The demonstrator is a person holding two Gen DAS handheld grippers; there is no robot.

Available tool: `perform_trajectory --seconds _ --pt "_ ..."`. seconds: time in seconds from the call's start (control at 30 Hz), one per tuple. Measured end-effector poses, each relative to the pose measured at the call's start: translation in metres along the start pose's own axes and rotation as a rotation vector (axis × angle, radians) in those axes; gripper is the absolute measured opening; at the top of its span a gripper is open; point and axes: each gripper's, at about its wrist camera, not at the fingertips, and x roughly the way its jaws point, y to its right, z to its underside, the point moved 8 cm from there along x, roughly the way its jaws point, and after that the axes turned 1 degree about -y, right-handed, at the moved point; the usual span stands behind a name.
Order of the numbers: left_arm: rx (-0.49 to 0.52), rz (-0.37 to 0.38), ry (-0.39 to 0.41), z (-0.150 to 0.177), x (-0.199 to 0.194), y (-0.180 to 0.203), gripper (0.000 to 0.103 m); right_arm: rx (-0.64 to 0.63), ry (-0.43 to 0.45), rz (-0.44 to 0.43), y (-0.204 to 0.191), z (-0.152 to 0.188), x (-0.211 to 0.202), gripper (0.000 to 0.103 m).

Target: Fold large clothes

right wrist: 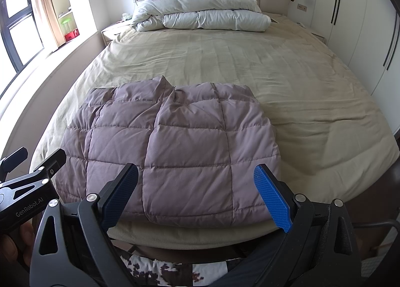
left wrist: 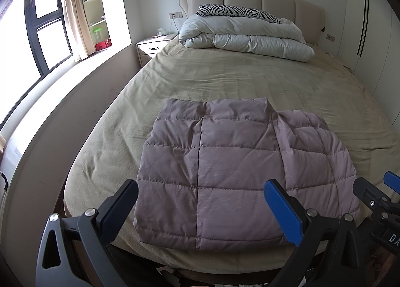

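A mauve quilted puffer jacket (left wrist: pixel 225 169) lies folded into a rough rectangle near the foot of the bed; it also shows in the right wrist view (right wrist: pixel 170 147). My left gripper (left wrist: pixel 200 209) is open and empty, held just above and short of the jacket's near edge. My right gripper (right wrist: pixel 197 194) is open and empty, also over the near edge. The right gripper shows at the right edge of the left wrist view (left wrist: pixel 382 197), and the left gripper shows at the left edge of the right wrist view (right wrist: pixel 27 177).
The bed has a beige sheet (left wrist: pixel 250 79). A folded white duvet (left wrist: pixel 247 34) and a zebra pillow (left wrist: pixel 237 10) lie at the headboard. A nightstand (left wrist: pixel 152 46) and a window (left wrist: pixel 47 24) are on the left, and wardrobe doors (left wrist: pixel 367 26) on the right.
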Motion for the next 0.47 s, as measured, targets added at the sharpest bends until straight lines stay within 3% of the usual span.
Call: perform_trajectory --seconds 0.47 --pt "0.011 0.025 -0.003 0.009 0.002 0.005 0.103 0.001 -0.001 0.000 0.000 0.000 0.000 0.095"
